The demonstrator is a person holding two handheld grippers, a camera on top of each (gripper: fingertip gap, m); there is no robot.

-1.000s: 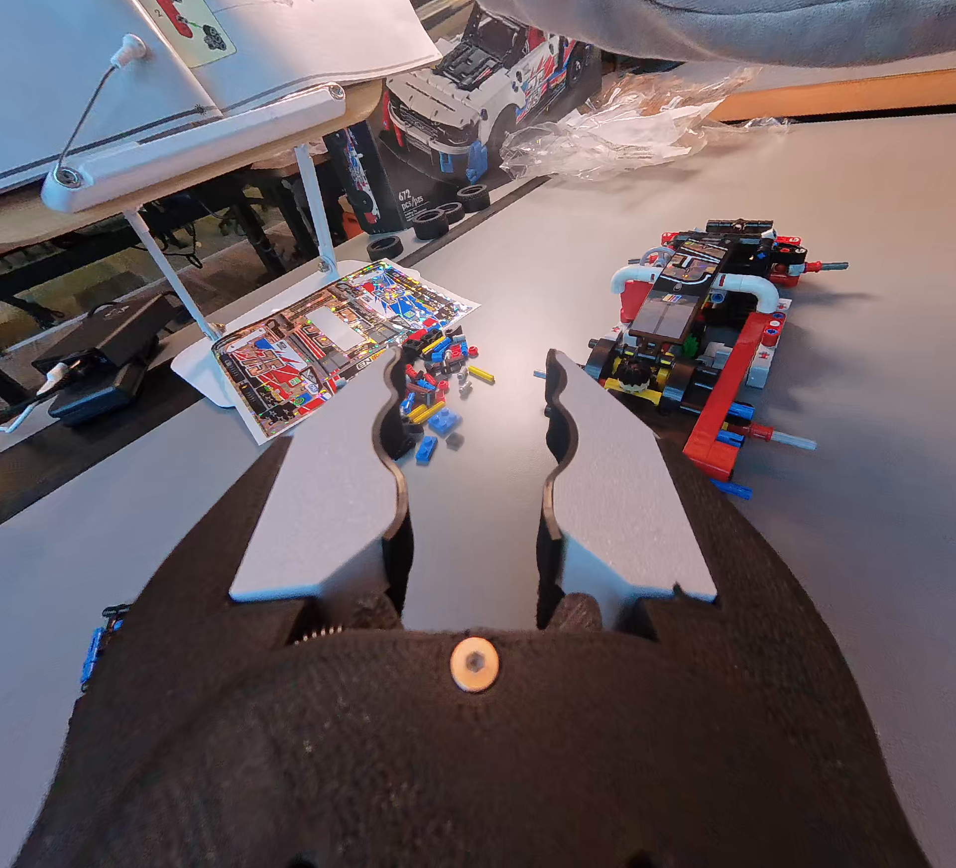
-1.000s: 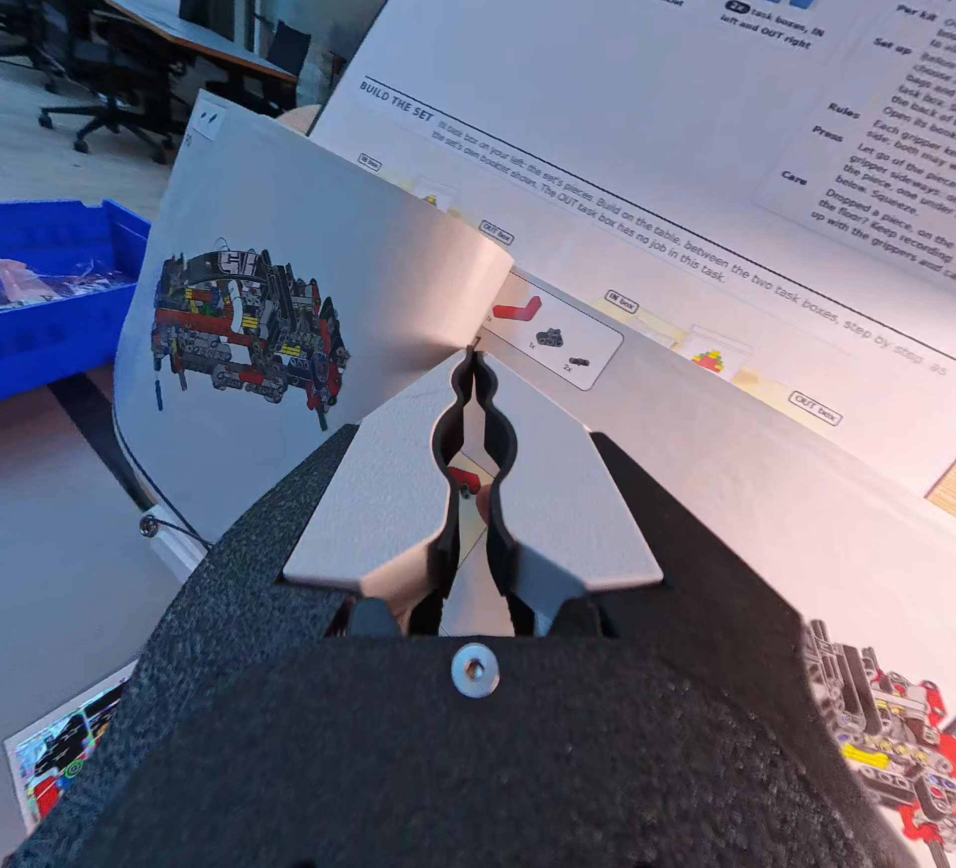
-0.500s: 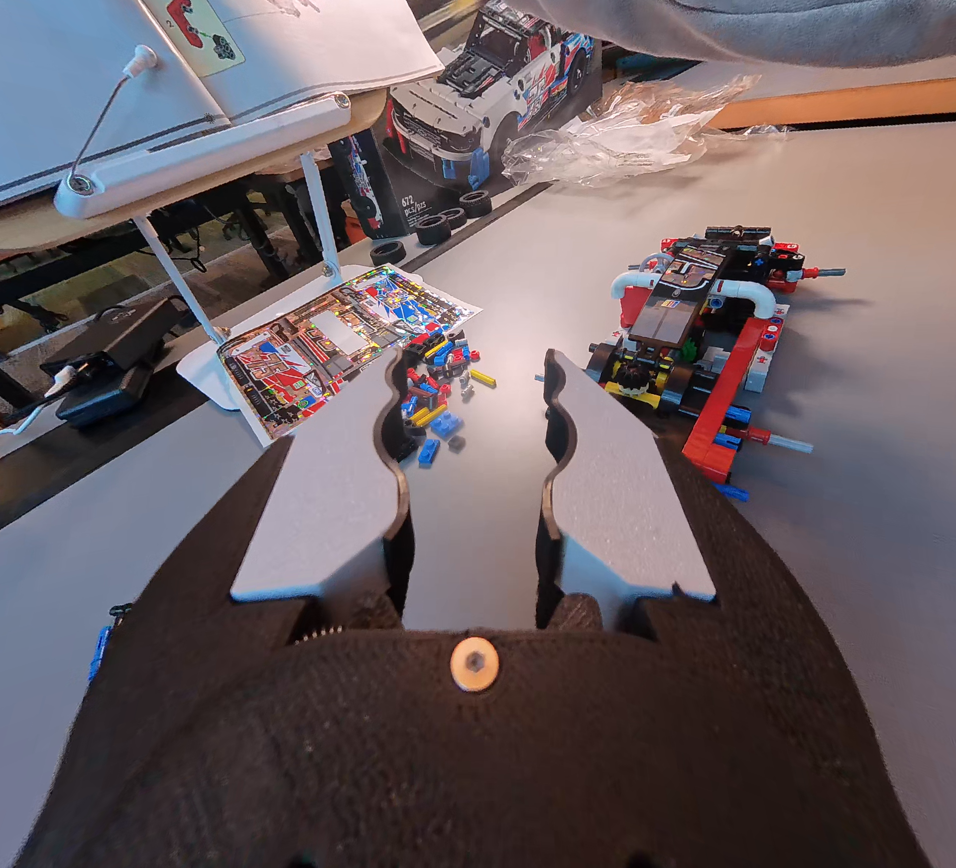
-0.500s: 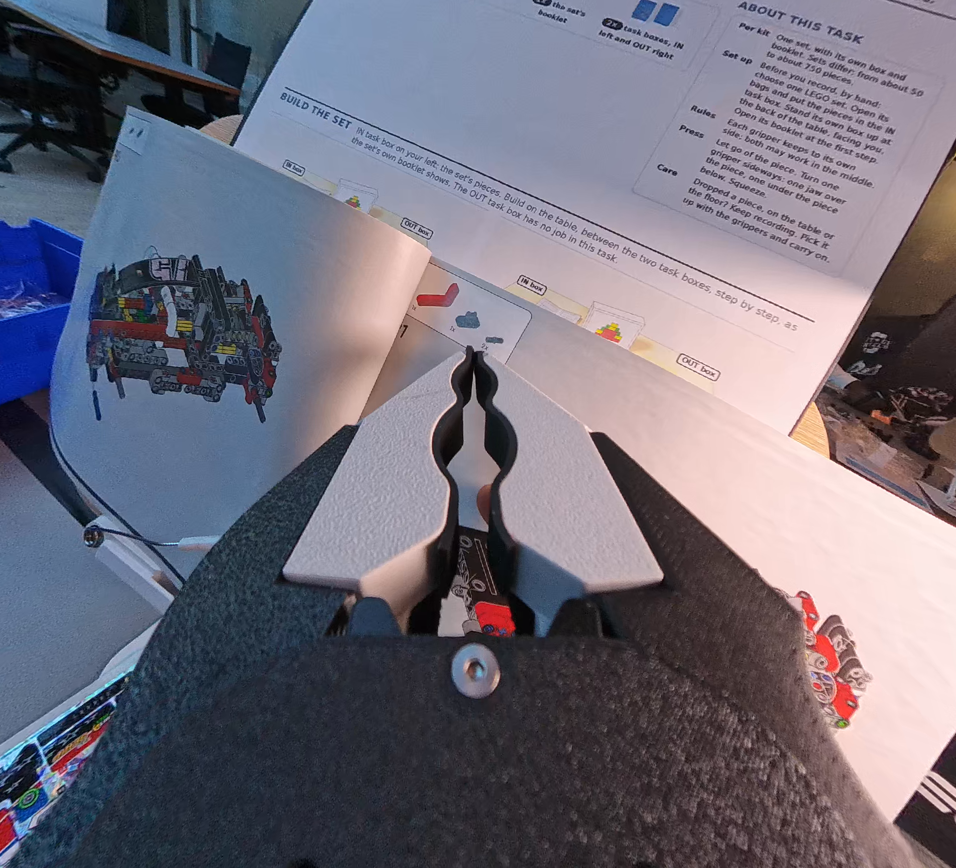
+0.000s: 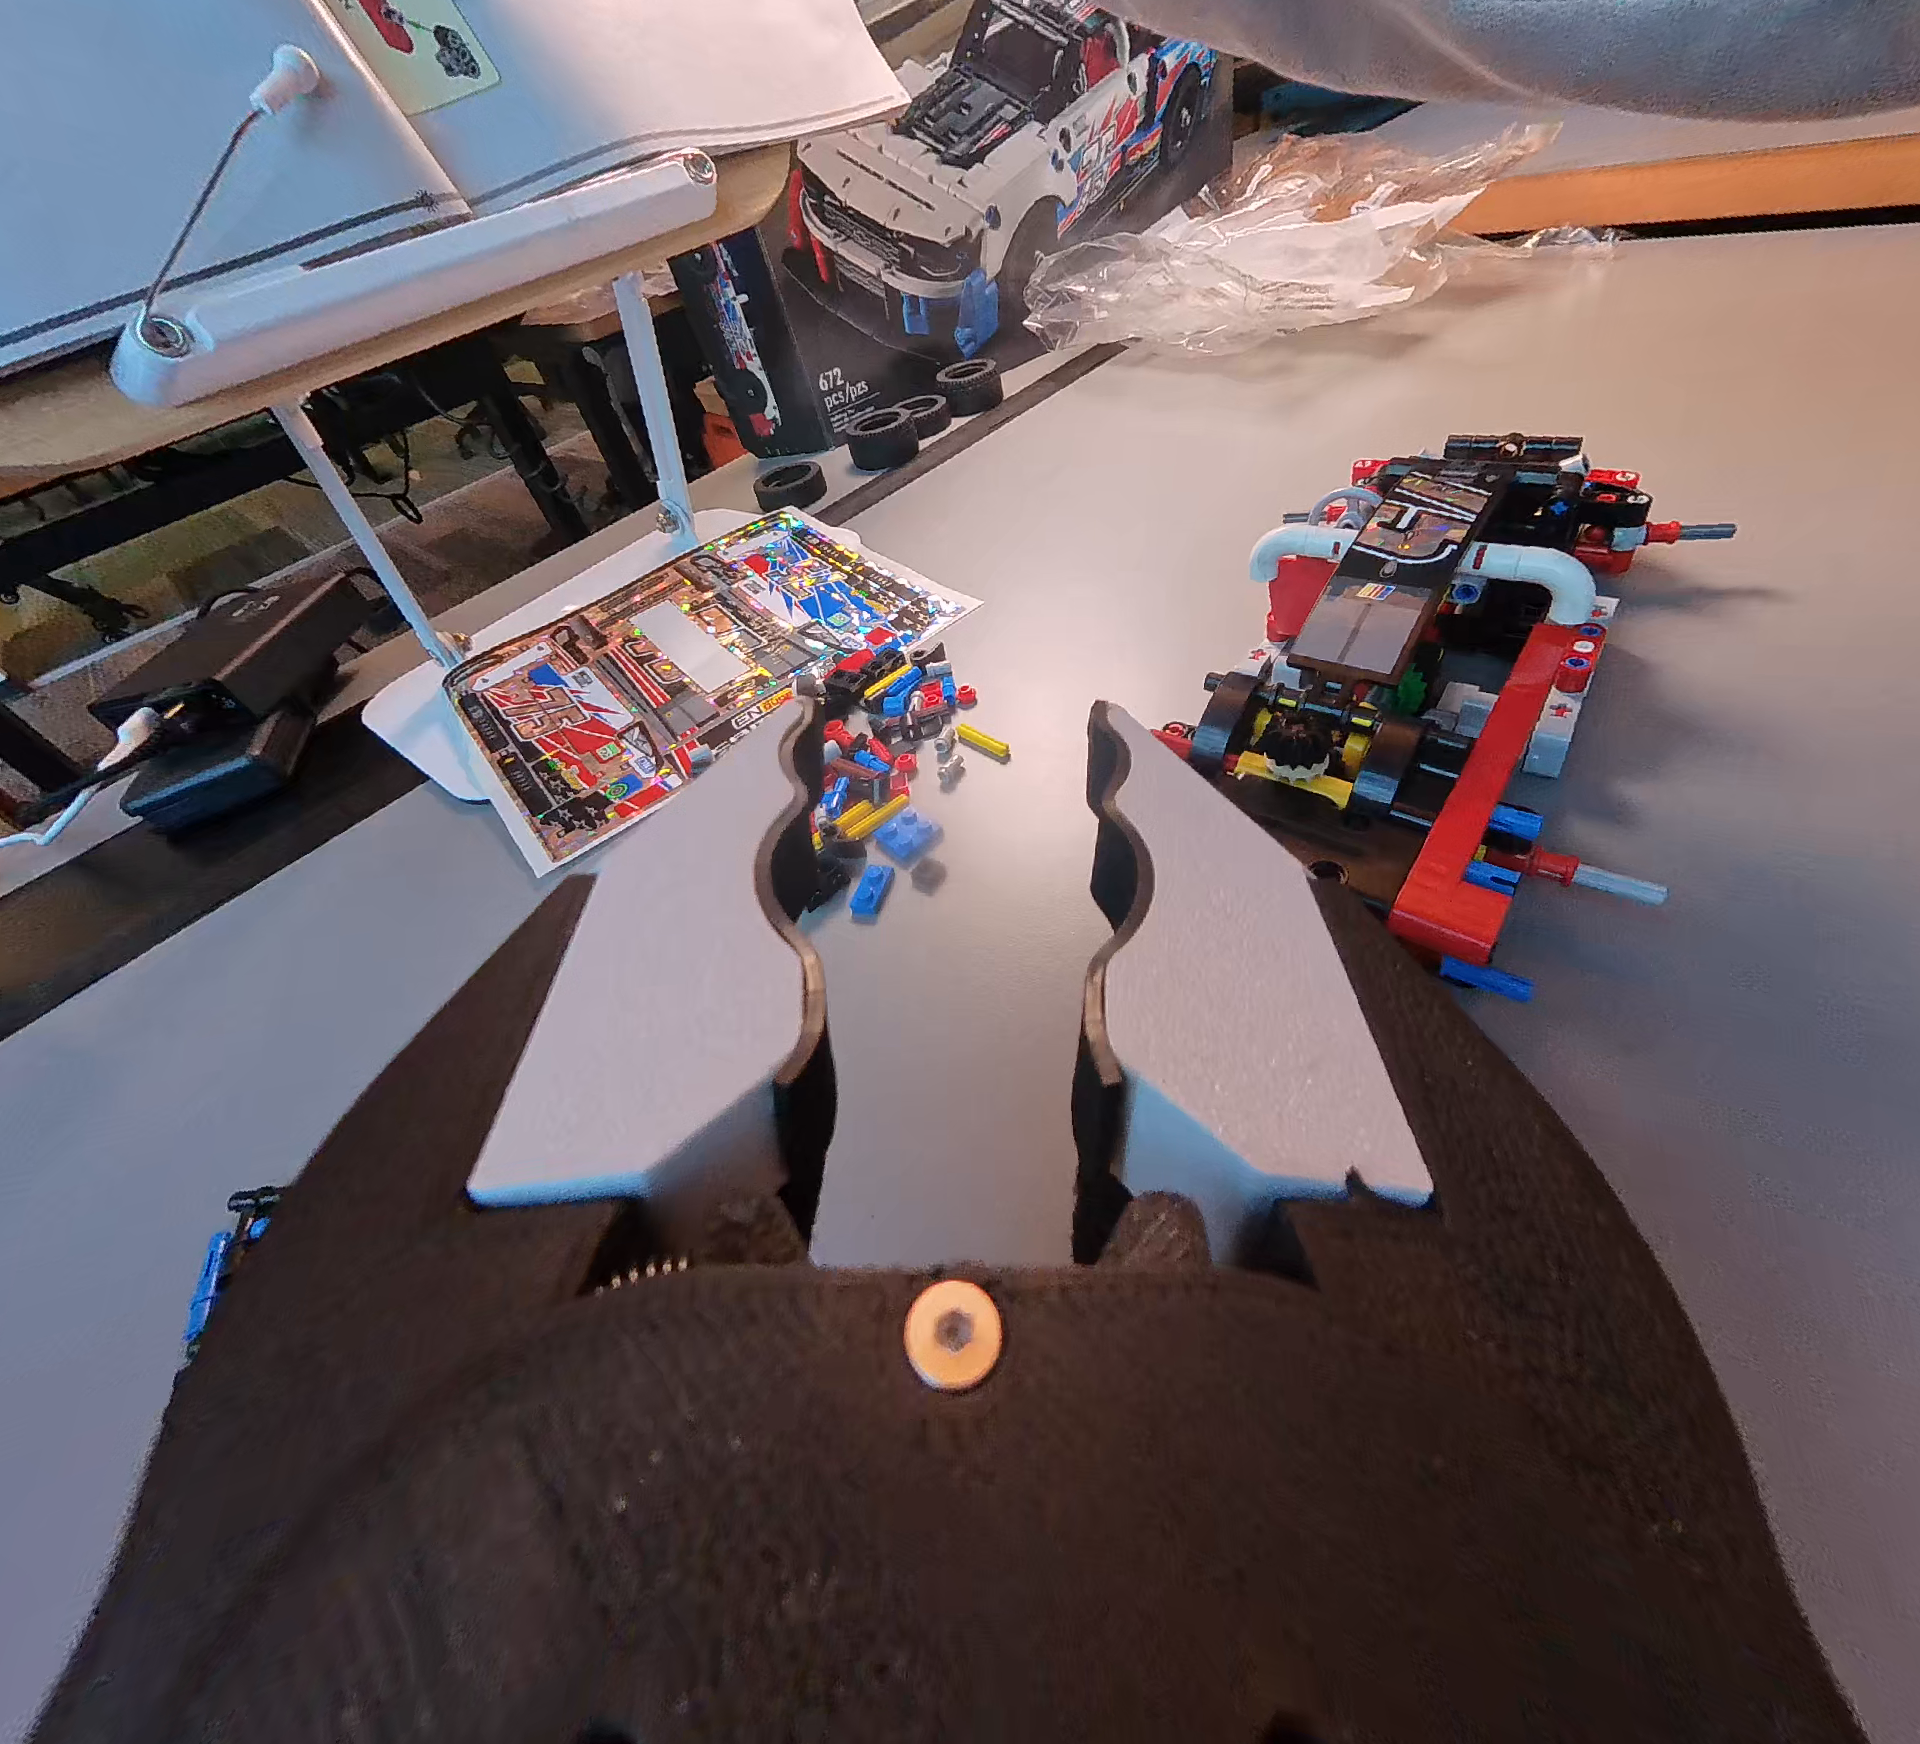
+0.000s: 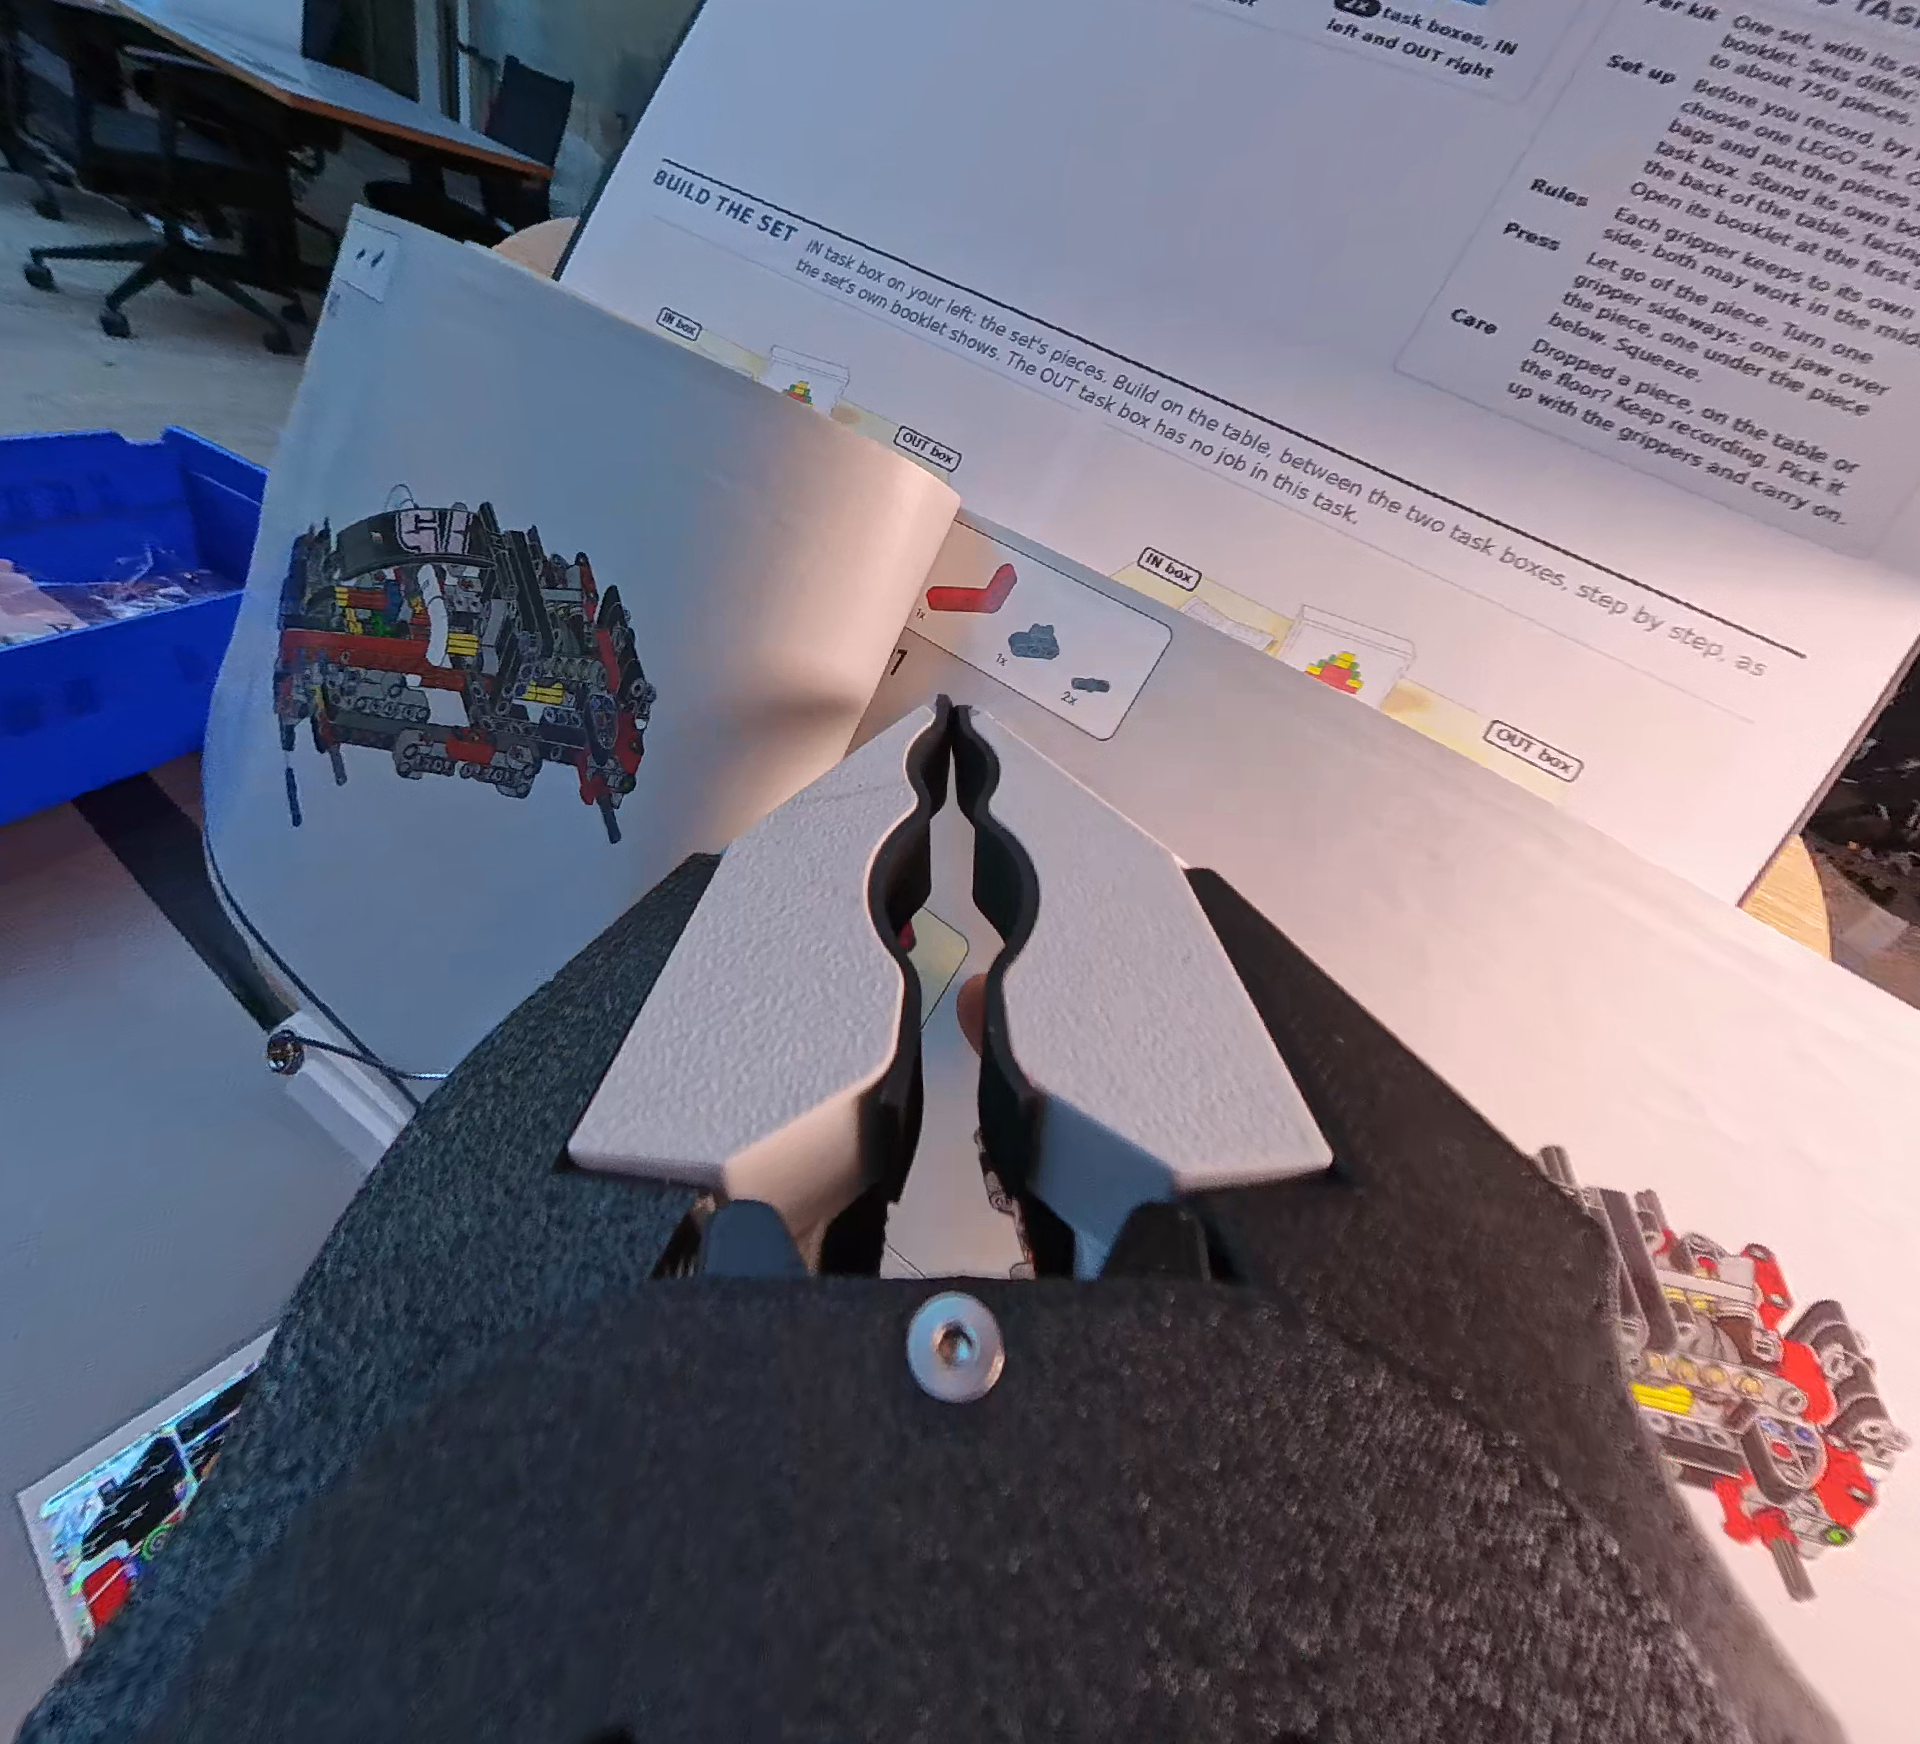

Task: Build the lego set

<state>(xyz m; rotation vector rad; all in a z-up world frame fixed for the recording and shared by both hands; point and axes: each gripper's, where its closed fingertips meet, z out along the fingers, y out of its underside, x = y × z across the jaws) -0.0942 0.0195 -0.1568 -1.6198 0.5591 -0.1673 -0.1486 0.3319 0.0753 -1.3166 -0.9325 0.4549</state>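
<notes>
the right gripper [image 6: 951, 726] is up at the instruction booklet [image 6: 582, 655] on its white stand [image 5: 416, 281], tips pinched together at a page that curls over to the left; whether paper is truly caught between them i cannot tell. this reads as a page turn, a look-up of the next step and not a build move.

the left gripper [image 5: 945, 759] hangs over the grey table [image 5: 1714, 1123] with its jaws spread and nothing between them, pointed between the loose pile and the model.

progress: the half-built car chassis [image 5: 1423, 707] sits toward the table's right side, one long frame in red, black and grey with axle pins poking out. no wheels on it and no bodywork, so by my reckoning a good part is left.

count: one chassis; one pile of small loose pieces [image 5: 894, 759] mid-table, too many and too small to number; one shiny sticker sheet [image 5: 665, 686] just left of the pile; four black tyres [image 5: 883, 437] at the far edge, as far as i can make out; one set box [image 5: 977, 188] behind them; crumpled clear bags [image 5: 1247, 260] beside it; one blue bin [image 6: 114, 593] off left.
</notes>
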